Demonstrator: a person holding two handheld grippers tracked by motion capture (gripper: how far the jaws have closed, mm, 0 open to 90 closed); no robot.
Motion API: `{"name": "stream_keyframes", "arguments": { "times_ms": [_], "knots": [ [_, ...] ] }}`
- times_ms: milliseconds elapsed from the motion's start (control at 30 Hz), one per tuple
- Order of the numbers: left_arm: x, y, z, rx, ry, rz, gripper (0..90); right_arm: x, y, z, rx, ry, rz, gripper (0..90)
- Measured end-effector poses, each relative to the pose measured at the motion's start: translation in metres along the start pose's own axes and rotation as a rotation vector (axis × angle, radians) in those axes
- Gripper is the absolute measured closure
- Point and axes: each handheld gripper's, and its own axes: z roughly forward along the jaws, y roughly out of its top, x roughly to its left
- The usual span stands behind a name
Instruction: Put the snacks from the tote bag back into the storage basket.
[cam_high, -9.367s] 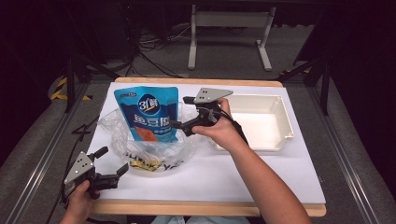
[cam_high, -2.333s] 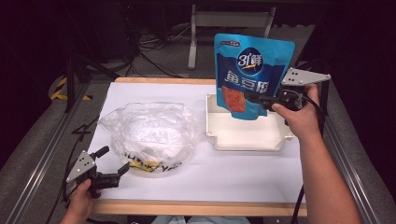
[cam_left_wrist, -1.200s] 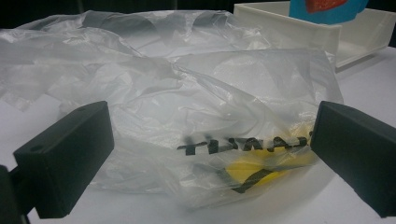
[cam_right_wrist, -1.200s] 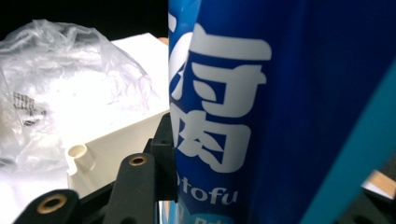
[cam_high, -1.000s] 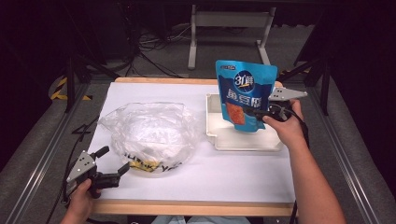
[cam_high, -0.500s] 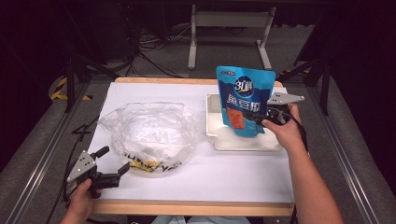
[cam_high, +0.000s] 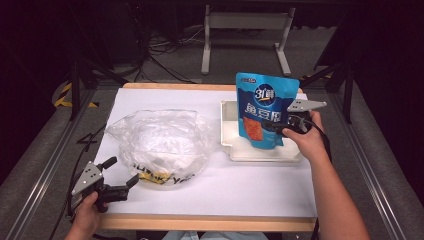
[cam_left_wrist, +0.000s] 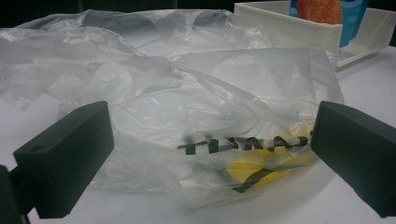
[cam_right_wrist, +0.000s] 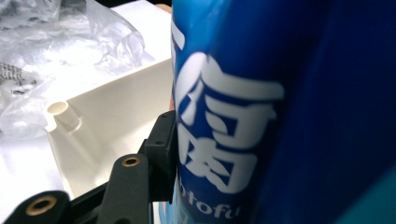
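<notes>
White paper covers the table, which stands on a grey floor with dark stands and cables behind it. Nearest the person, at the front left corner, the left gripper rests low in the left hand with its jaws spread wide and nothing between them. The left gripper view looks through that gap at the clear plastic bag just ahead, and picks out what the high view leaves faint: black lettering on the film and something yellow lying inside near its front edge. From above the plastic bag is a crumpled heap on the left half of the table. Farther right sits the white tray, shallow and square. The blue snack pouch stands upright in it, its lower edge down inside the tray. The right gripper is clamped on the pouch's right side, held by the right hand. The right gripper view shows the pouch pressed against one black jaw, white characters on blue, with the tray's inner wall and a small round post beyond.
</notes>
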Motion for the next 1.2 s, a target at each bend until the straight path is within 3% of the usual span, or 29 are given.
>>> {"name": "stream_keyframes", "arguments": {
  "times_ms": [433, 767, 933, 1200],
  "knots": [
    [0.0, 0.0, 0.0, 0.003, 0.002, 0.0, 0.1, -0.02, 0.001, -0.003, 0.078, -0.016, -0.082, 49.7],
    [0.0, 0.0, 0.001, 0.006, 0.002, 0.002, 0.2, -0.031, -0.006, -0.018, 0.071, -0.028, -0.058, 40.2],
    [0.0, 0.0, 0.001, 0.006, 0.003, 0.001, 0.2, -0.034, -0.009, -0.023, 0.08, -0.059, -0.056, 37.4],
    [0.0, 0.0, 0.001, 0.005, 0.003, -0.002, 0.2, -0.029, -0.013, -0.025, 0.057, -0.066, -0.024, 27.7]
  ]
}}
